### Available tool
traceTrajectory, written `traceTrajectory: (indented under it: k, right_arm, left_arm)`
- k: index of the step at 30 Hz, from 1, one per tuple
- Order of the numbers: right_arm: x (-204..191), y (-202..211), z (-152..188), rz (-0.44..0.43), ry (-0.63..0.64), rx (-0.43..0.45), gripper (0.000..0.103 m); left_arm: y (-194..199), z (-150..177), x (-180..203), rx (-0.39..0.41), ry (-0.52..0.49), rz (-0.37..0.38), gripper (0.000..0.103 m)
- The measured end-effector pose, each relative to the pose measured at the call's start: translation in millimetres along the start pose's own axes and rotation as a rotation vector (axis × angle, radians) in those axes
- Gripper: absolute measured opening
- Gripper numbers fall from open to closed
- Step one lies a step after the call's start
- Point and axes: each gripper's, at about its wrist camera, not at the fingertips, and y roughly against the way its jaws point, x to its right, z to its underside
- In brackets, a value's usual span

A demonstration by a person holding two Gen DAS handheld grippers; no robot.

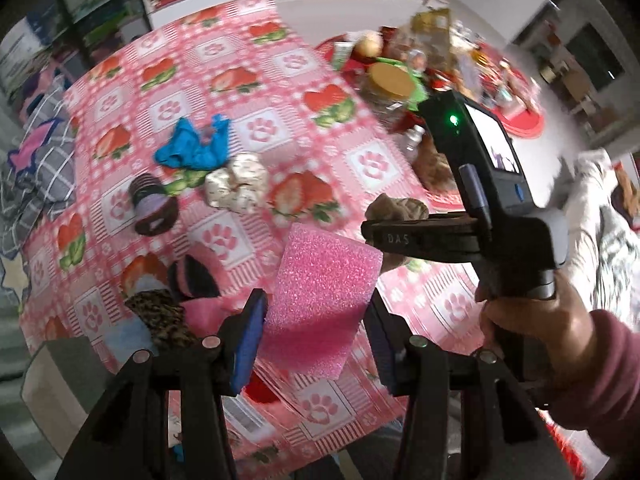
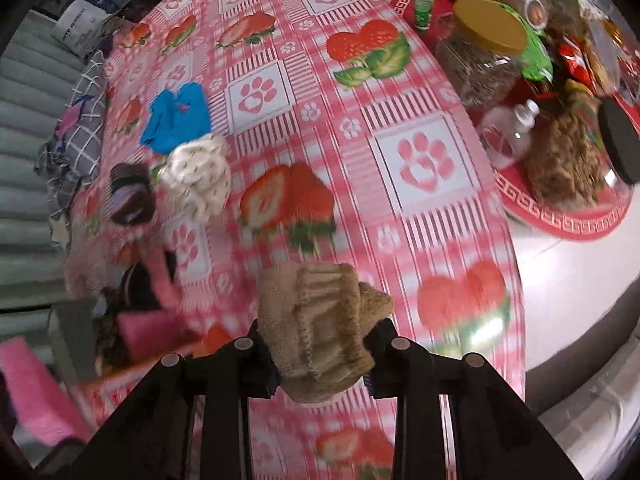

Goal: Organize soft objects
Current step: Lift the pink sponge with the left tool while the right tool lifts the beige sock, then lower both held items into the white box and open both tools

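The left tongs [image 1: 316,336] clamp a pink sponge [image 1: 320,292] above the counter [image 1: 248,92]. The right tongs [image 2: 320,356] are closed on a tan sock [image 2: 320,320], also lifted off the cloth. A blue cloth [image 2: 176,118] and a white scrunchie [image 2: 198,180] lie touching, farther off.

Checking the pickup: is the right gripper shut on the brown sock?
Shut on it: right gripper pads pinch the bunched brown sock.

The left gripper [image 1: 318,330] is clamping something between its pads, while the right gripper [image 2: 320,354], held in a hand [image 1: 532,316], is squeezing tight too.
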Motion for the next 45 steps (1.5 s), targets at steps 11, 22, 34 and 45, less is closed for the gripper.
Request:
traceTrajectory:
  k: [11, 22, 34, 45]
  right_arm:
    - [-4, 38, 81, -0.011, -0.038, 0.020, 0.031]
    - [-55, 36, 136, 0.006, 0.041, -0.020, 0.031]
    - [-164, 35, 156, -0.023, 0.350, -0.062, 0.031]
    - [-266, 32, 165, -0.042, 0.620, -0.090, 0.032]
  left_arm:
    - [22, 69, 40, -0.031, -0.185, 0.034, 0.052]
    - [50, 144, -6, -0.005, -0.103, -0.011, 0.052]
    - [93, 212, -124, 0.109, 0.277, -0.122, 0.052]
    - [104, 279, -204, 0.124, 0.569, -0.193, 0.052]
